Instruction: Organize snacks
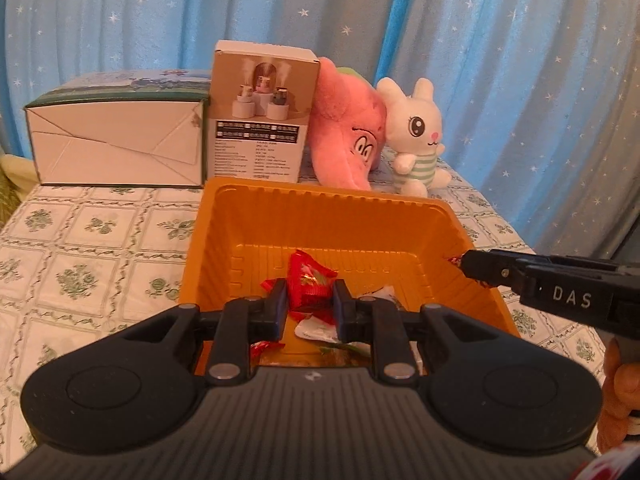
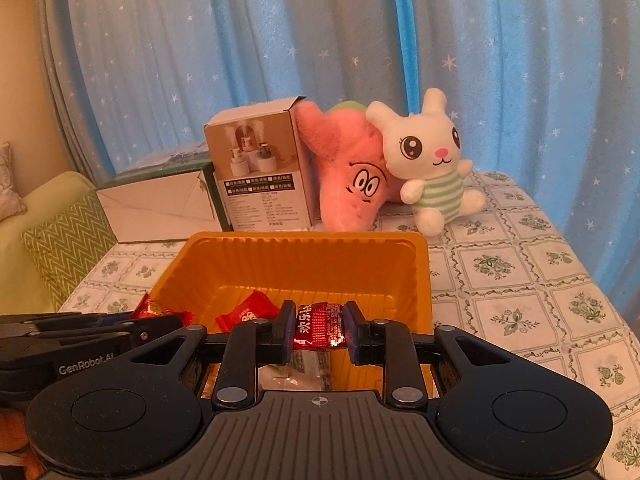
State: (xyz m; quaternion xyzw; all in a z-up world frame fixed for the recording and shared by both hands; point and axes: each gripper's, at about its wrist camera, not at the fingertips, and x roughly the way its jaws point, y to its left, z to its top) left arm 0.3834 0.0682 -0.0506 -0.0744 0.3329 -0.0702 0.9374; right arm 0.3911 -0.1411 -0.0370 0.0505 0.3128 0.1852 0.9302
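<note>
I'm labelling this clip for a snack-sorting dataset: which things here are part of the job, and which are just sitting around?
Part of the job:
- orange tray
- red snack packet between the left gripper jaws
- red candy clamped by the right gripper
- loose red packet in the tray

Just sitting around:
- white rabbit plush
- pink star plush
- humidifier box
- flat white box
</note>
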